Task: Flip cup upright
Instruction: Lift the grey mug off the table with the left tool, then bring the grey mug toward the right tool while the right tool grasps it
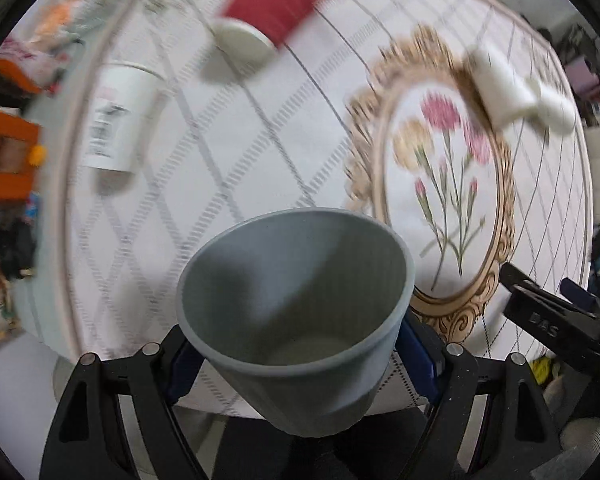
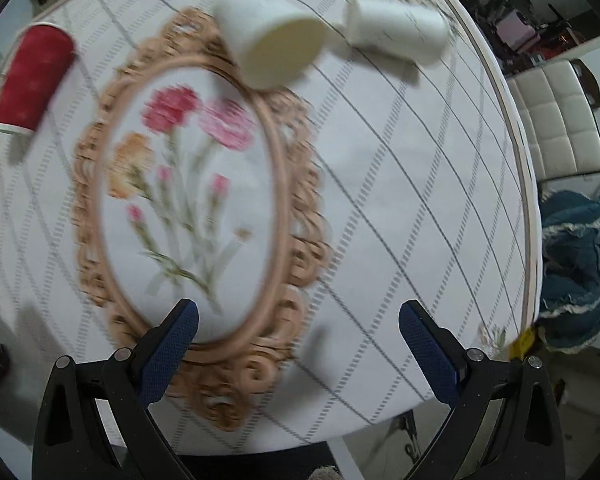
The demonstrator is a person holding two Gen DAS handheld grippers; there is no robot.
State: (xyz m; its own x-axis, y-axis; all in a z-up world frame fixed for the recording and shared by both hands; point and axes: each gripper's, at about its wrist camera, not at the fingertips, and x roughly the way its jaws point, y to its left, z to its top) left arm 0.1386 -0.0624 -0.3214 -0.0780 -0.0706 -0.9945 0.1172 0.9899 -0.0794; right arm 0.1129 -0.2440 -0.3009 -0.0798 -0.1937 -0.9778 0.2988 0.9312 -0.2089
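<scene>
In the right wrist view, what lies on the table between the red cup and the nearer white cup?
Only tablecloth print lies between the red cup and the white cup: the gold frame's top edge and bare lattice; no other object, in the right wrist view.

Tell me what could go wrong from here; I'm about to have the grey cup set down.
The grey cup is tilted in the left gripper near the table edge; released here it may tip or fall off. Blur in both views suggests fast motion, so it could slip. The right gripper is open, holding nothing.

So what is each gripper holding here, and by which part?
The left gripper holds the grey cup by its lower side walls, mouth facing the camera. The right gripper is open, holding nothing.
</scene>
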